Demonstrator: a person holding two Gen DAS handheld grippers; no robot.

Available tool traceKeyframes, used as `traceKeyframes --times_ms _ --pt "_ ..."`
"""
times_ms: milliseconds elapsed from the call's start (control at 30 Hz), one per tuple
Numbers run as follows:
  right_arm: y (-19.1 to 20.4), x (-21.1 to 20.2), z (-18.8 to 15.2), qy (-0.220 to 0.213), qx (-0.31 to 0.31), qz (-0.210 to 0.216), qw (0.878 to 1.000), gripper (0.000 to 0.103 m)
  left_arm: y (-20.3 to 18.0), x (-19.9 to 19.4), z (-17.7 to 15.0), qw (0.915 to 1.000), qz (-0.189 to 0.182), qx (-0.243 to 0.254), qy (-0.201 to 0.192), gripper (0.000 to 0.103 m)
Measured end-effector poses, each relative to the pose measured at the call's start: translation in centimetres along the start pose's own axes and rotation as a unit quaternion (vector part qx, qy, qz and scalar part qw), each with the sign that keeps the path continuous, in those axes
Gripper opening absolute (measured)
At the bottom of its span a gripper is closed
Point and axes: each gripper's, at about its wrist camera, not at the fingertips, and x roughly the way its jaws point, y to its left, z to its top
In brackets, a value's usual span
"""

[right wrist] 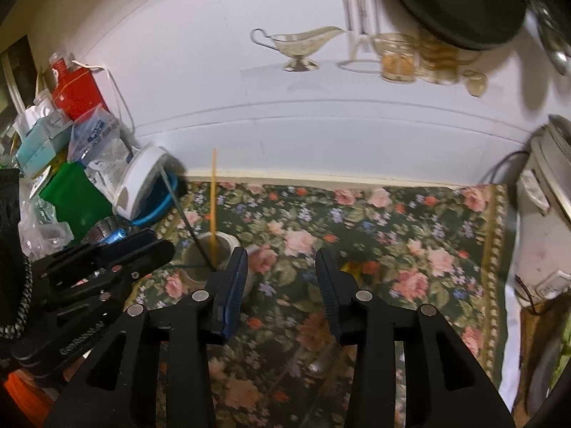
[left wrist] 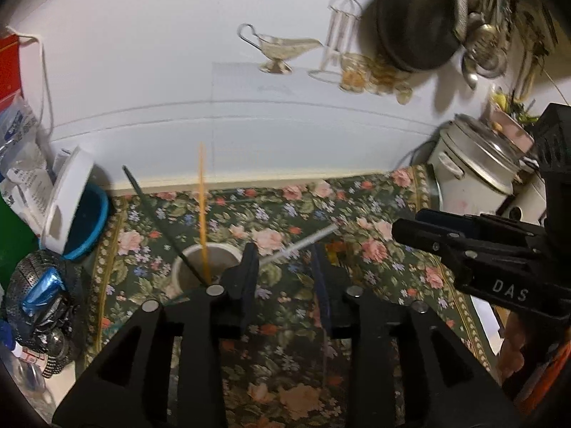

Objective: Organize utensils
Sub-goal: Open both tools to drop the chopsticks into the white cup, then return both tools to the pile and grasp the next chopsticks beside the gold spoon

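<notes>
Both my tongs are wide open w/ nothing in them. Just ahead-left of my left tongs [left wrist: 285,271] is the round white cup [left wrist: 207,267], w/ an orange stick [left wrist: 202,207] & black stick [left wrist: 157,217] inside. My right tongs [right wrist: 282,271] hang over the flowery green cloth [right wrist: 392,235], cup near their left finger.

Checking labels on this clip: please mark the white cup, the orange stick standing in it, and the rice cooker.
white cup [right wrist: 228,240]: right wrist view, on the far rim.
orange stick [right wrist: 213,196]: right wrist view, mid-shaft above the cup.
rice cooker [left wrist: 467,182]: left wrist view, on the white side wall.
</notes>
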Motion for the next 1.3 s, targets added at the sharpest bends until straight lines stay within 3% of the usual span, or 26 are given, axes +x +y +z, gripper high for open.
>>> traceKeyframes --times_ms 333,467,533,667,1033,1300 --pt "-5.7 1.2 -4.7 0.058 0.049 -0.031 0.997 0.036 -2.5 5.8 -4.8 0.9945 -0.028 0.0 0.101 0.031" --pt "-8.6 4.3 -8.5 0.124 0.075 -0.046 0.988 0.036 -3.4 8.5 -6.9 0.9893 -0.034 0.004 0.142 0.031" --pt "-9.0 4.9 -9.2 0.137 0.08 -0.046 0.986 0.036 -3.8 9.7 -8.1 0.987 -0.033 0.01 0.157 0.031" --pt "-10.1 7.7 -12.2 0.187 0.104 -0.027 0.976 0.036 -4.3 11.4 -10.0 0.9828 -0.028 0.018 0.182 0.031" --pt "-10.8 12.1 -10.5 0.185 0.17 0.012 0.968 0.035 -3.8 12.7 -12.0 0.9803 -0.012 0.028 0.195 0.031" --pt "-10.8 15.3 -8.6 0.195 0.159 -0.009 0.968 0.012 -3.1 13.2 -11.5 0.9813 -0.016 0.016 0.191 0.031"
